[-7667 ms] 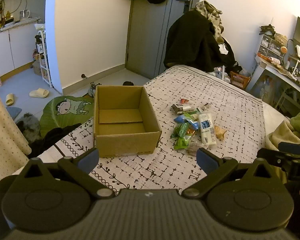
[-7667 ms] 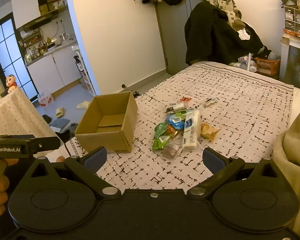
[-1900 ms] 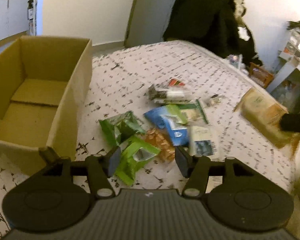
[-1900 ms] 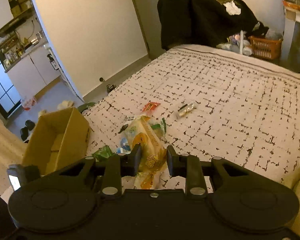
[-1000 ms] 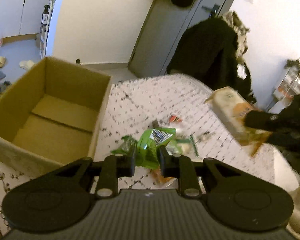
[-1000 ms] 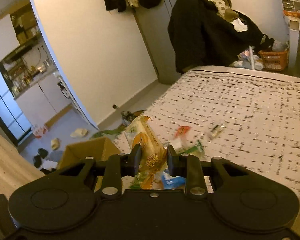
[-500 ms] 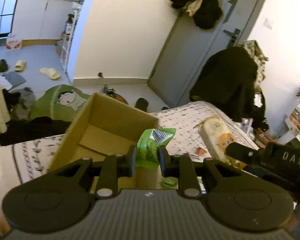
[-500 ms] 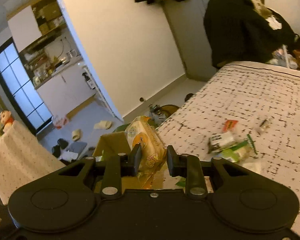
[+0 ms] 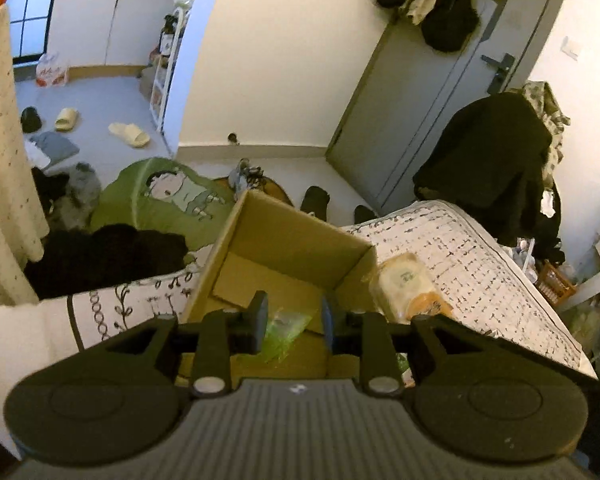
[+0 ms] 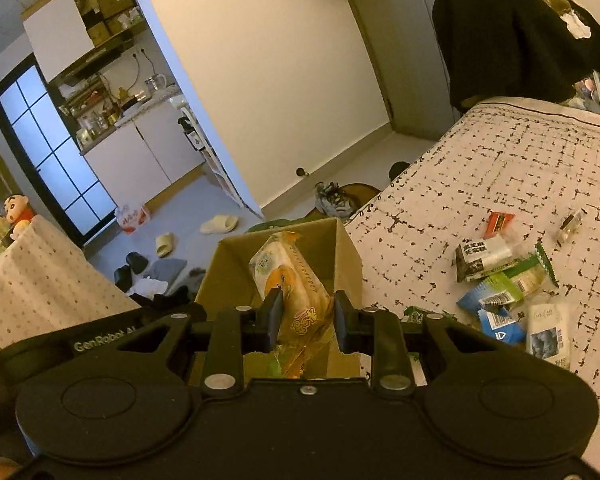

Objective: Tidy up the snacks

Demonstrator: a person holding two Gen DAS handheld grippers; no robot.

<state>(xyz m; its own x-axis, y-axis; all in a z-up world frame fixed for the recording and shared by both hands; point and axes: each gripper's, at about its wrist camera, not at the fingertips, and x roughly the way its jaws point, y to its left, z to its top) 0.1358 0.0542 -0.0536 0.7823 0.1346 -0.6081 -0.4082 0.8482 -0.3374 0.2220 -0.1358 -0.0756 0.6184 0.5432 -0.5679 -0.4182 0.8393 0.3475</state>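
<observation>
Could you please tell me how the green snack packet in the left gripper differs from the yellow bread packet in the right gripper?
The crinkly green snack packet looks small and thin; the yellow bread packet looks larger and plump.
The left gripper is opening, its fingers off the green packet, which is blurred over the brown cardboard box; the right gripper is shut on the bread packet.
Both are above the box.
</observation>
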